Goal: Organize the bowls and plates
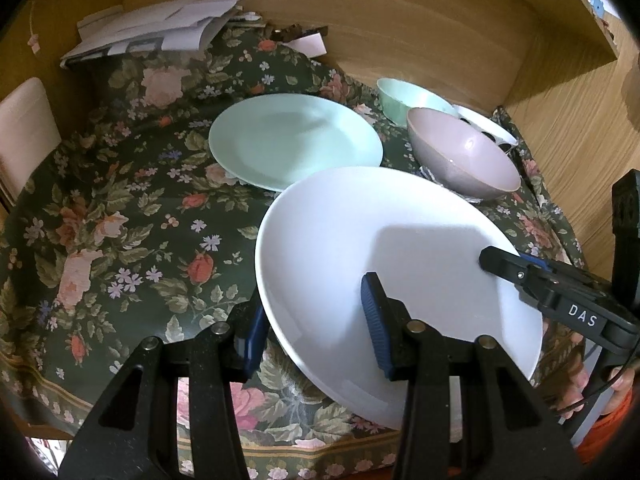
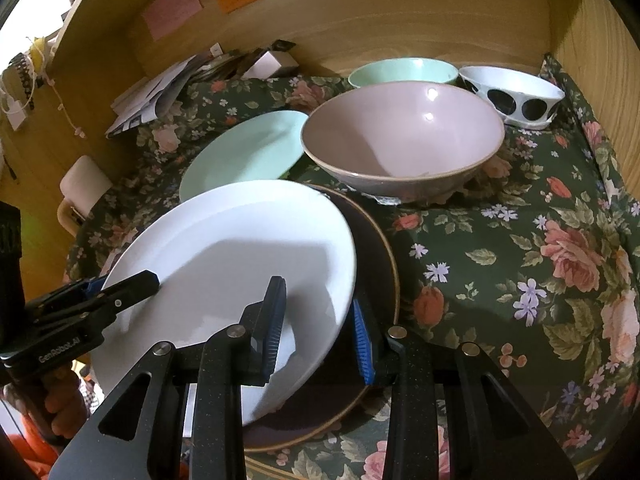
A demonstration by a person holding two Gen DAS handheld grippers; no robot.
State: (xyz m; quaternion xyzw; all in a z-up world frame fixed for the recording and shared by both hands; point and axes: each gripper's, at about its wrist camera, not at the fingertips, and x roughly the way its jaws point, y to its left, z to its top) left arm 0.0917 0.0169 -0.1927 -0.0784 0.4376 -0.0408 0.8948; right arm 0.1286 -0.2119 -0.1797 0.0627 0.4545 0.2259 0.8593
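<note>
1. Step in hand: the white plate [image 1: 360, 248] is carried by both claws, tilted, above a dark brown plate [image 2: 376, 248] on the floral-cloth worktop [image 2: 520, 264]. Looks like stacking white onto brown.
2. Left claw [image 1: 316, 328] pinches the white plate's near-left rim, one pad on top, one underneath.
3. Right claw [image 2: 318, 324] pinches the opposite rim the same way, pads drawn in close on the edge; in the left wrist view it comes in from the right side.
4. Other task things: mint plate [image 1: 296, 140] flat on the cloth behind the white one; pink bowl [image 2: 400, 136] beyond it; mint bowl [image 2: 404, 70] and a white bowl with black dots [image 2: 516, 96] at the back by the wooden wall.
5. Next move likely calls for levelling the white plate, centring it on the brown one, lowering evenly with both hands, then letting go.
6. Hard to tell: whether the white plate touches the brown one already. Brown plate is mostly covered, and not visible in the left wrist view. Something pale under the pink bowl, unclear what. Papers [image 1: 160, 32] at back left, contents unreadable.
</note>
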